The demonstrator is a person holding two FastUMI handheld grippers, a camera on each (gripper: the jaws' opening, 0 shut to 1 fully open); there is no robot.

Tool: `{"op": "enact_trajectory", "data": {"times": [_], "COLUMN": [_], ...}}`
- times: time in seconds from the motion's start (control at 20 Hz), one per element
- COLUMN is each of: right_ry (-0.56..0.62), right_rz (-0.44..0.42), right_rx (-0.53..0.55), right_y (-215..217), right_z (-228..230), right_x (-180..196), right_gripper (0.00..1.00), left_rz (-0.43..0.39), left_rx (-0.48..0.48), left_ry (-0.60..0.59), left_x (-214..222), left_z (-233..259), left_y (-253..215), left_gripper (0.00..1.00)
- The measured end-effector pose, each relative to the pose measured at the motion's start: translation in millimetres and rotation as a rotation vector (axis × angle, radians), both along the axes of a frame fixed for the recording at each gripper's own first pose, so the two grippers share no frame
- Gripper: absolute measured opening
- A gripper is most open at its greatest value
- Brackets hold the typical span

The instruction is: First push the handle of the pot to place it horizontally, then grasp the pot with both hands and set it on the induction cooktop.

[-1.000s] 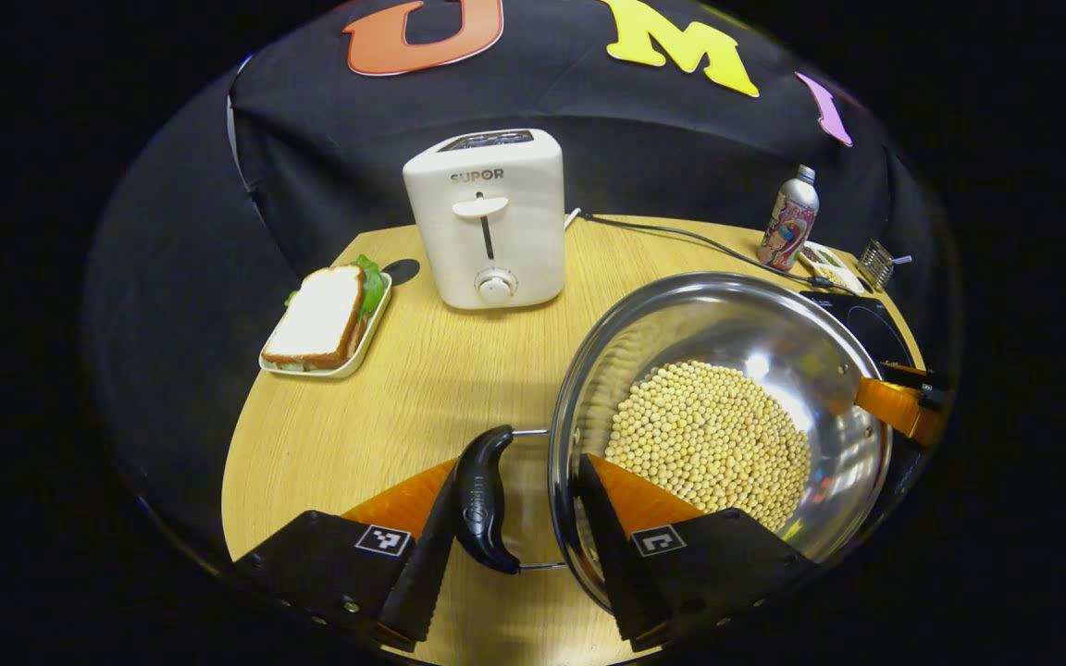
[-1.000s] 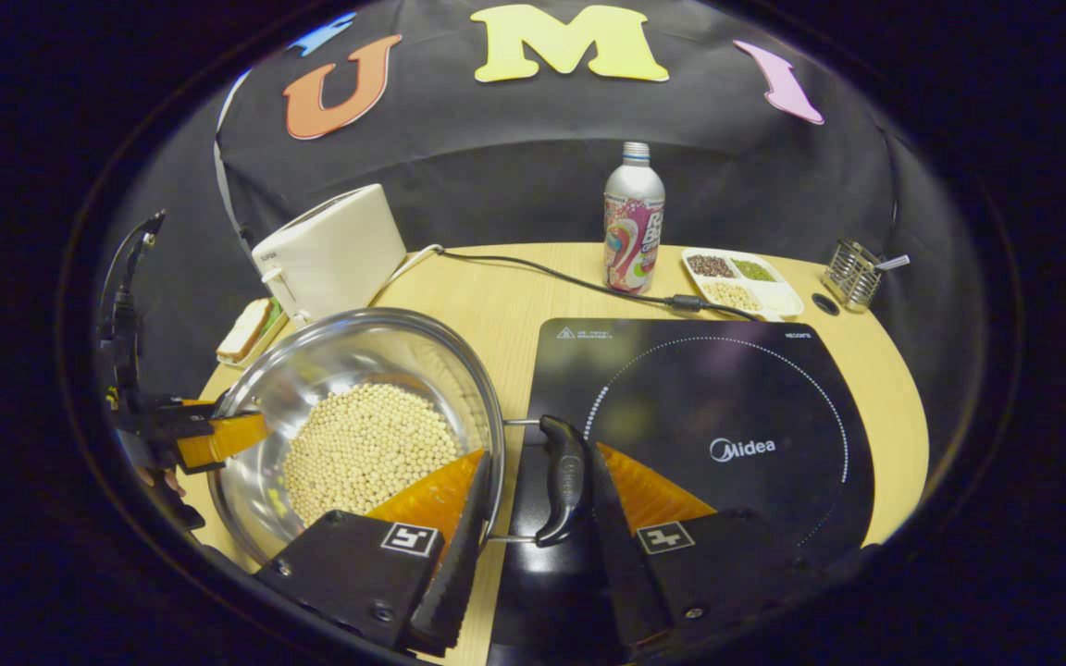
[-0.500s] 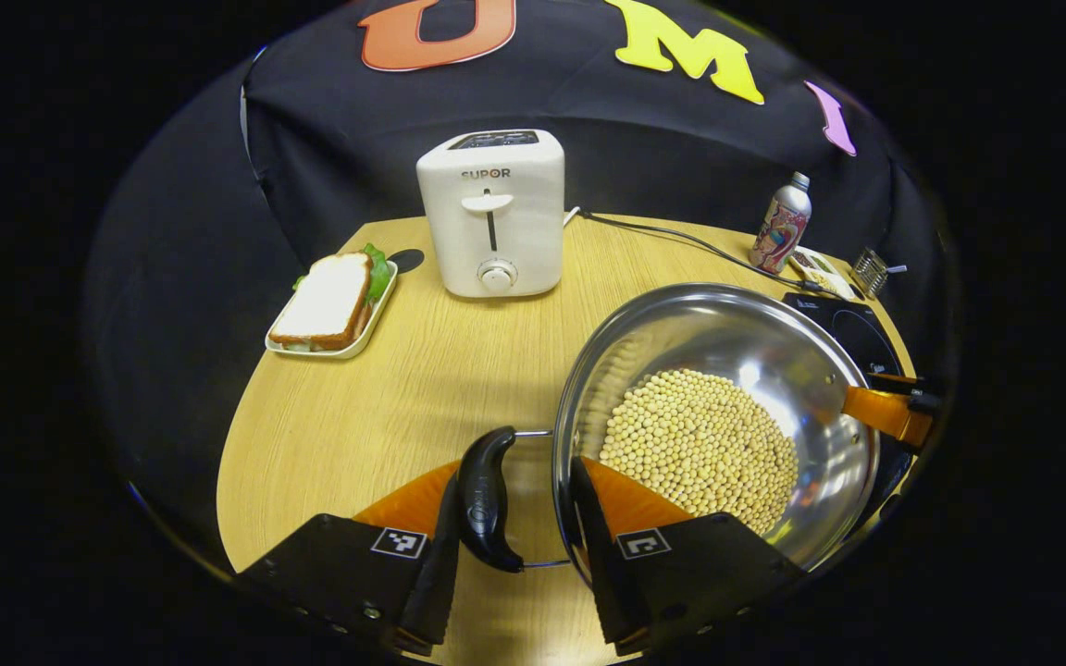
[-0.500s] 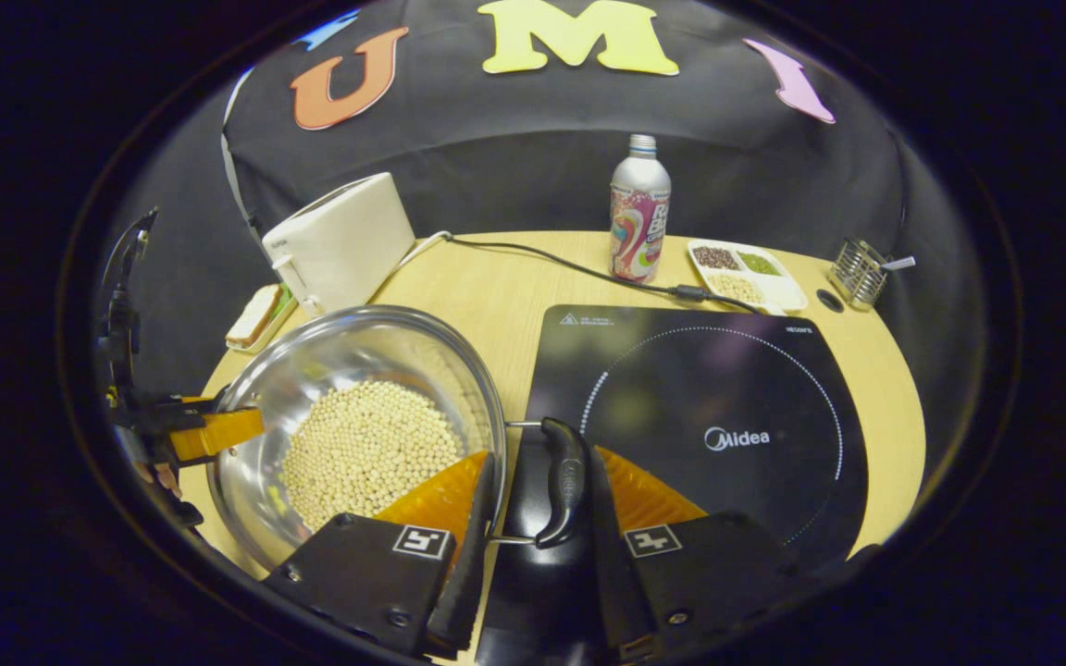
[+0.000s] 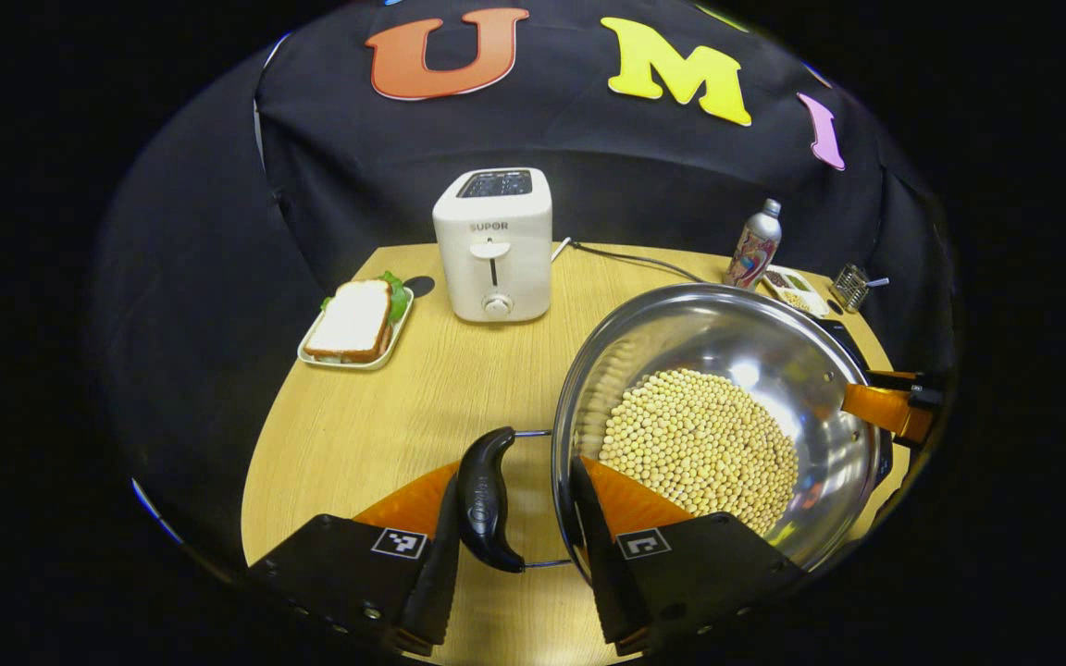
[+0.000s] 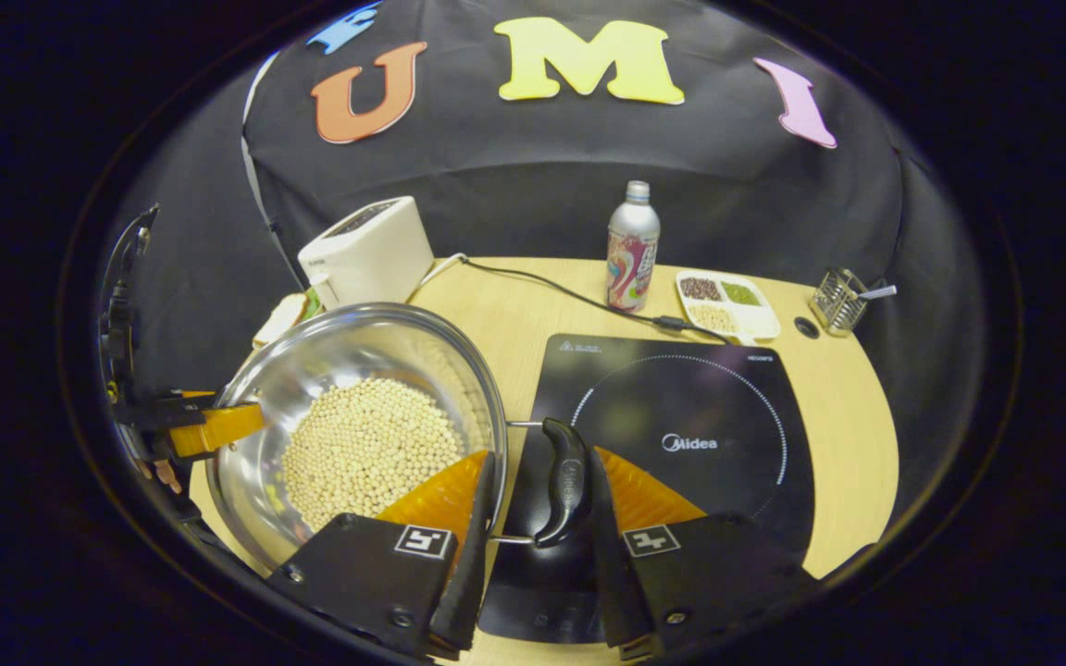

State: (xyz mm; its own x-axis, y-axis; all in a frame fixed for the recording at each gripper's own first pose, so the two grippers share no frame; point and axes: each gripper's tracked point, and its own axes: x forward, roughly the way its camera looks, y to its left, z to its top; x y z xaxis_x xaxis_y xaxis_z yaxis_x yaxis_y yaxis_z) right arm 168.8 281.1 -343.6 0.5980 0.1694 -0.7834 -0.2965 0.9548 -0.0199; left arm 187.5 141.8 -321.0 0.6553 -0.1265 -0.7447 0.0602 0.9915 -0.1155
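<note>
A steel pot (image 5: pixel 755 351) holding soybeans (image 5: pixel 700 435) hangs above the wooden table, carried from both sides. My left gripper (image 5: pixel 510 518) is shut on its black handle (image 5: pixel 487 499): one finger presses the handle's outside, the other sits inside the rim. In the right gripper view the pot (image 6: pixel 339 361) lies left of the black induction cooktop (image 6: pixel 681 435). My right gripper (image 6: pixel 538 513) clamps the opposite handle (image 6: pixel 563 481) the same way, above the cooktop's left edge. Each view shows the other gripper across the pot, the right gripper (image 5: pixel 894 407) and the left gripper (image 6: pixel 200 430).
A white toaster (image 5: pixel 494 245) stands at the back, with a sandwich on a tray (image 5: pixel 355 319) to its left. Behind the cooktop are a drink bottle (image 6: pixel 632 245), a divided tray of grains (image 6: pixel 727 305), a wire basket (image 6: pixel 840 301) and a power cable (image 6: pixel 551 287).
Both grippers have risen with the pot between them; the table, toaster and cooktop now look smaller and farther below. The grip on both handles is unchanged.
</note>
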Motion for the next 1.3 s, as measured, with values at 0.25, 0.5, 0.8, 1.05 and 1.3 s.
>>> {"op": "enact_trajectory", "data": {"times": [0.25, 0.5, 0.8, 1.05, 1.3], "right_ry": [-0.023, -0.037, -0.044, -0.068, -0.073], "right_rz": [0.003, -0.004, -0.007, -0.028, -0.067], "right_rx": [0.03, 0.072, 0.068, 0.036, 0.04], "right_y": [-15.4, -45.1, -105.9, -167.1, -214.0], "right_z": [45.7, 78.0, 92.4, 100.0, 100.1], "right_x": [-5.1, 0.1, 16.9, 41.6, 65.4], "right_gripper": [0.54, 0.51, 0.51, 0.51, 0.53], "left_rz": [-0.009, -0.03, -0.068, -0.099, -0.129], "left_rx": [0.011, 0.041, 0.08, 0.043, 0.031], "left_ry": [-0.06, -0.104, -0.142, -0.135, -0.142], "left_x": [-5.1, 2.7, 6.0, 23.7, 43.1], "left_z": [44.2, 76.3, 102.3, 98.5, 99.4], "left_y": [-10.5, -38.6, -95.2, -158.7, -209.1], "left_gripper": [0.59, 0.59, 0.59, 0.59, 0.59]}}
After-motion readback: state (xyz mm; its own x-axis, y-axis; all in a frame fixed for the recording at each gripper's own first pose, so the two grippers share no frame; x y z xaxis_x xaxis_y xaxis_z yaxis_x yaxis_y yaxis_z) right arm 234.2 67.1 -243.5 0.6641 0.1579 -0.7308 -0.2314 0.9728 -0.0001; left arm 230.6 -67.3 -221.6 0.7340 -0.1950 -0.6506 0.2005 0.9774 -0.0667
